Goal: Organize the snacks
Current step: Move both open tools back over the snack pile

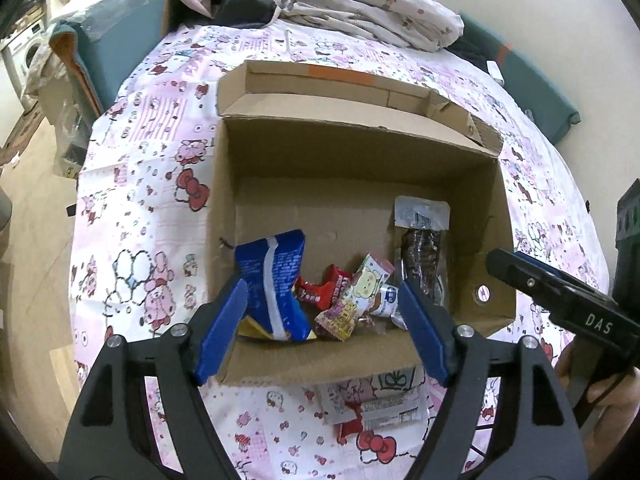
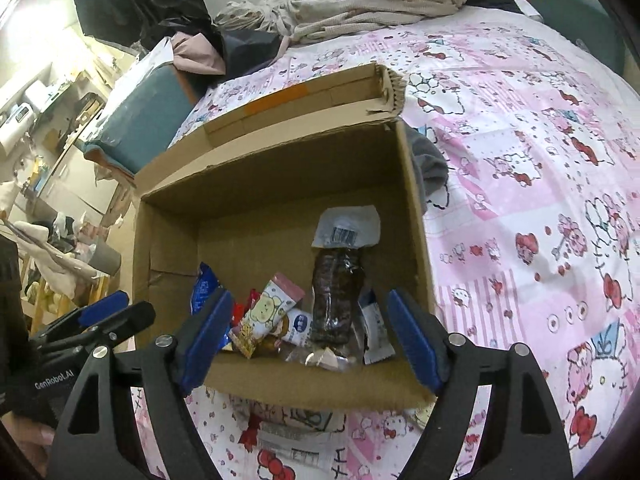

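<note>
While both tongs hang over cardboard box (image 1: 484,216) on bed sheet (image 1: 152,184), nothing gripped. Left tongs (image 1: 320,328) wide open, empty. Right tongs (image 2: 308,332) same, wide open, empty. Snacks piled at box's 6 o'clock end: blue packet (image 1: 276,280) at 7, red wrapper (image 1: 320,286) and bear-print pack (image 1: 360,292) mid, dark clear-wrapped snack (image 1: 420,256) at 4. One more packet (image 1: 380,404) on sheet, just outside box's near wall.

Pink cartoon bedsheet (image 1: 160,208), cardboard box (image 1: 352,364) (open), snack packet (image 1: 376,404) beside
</note>
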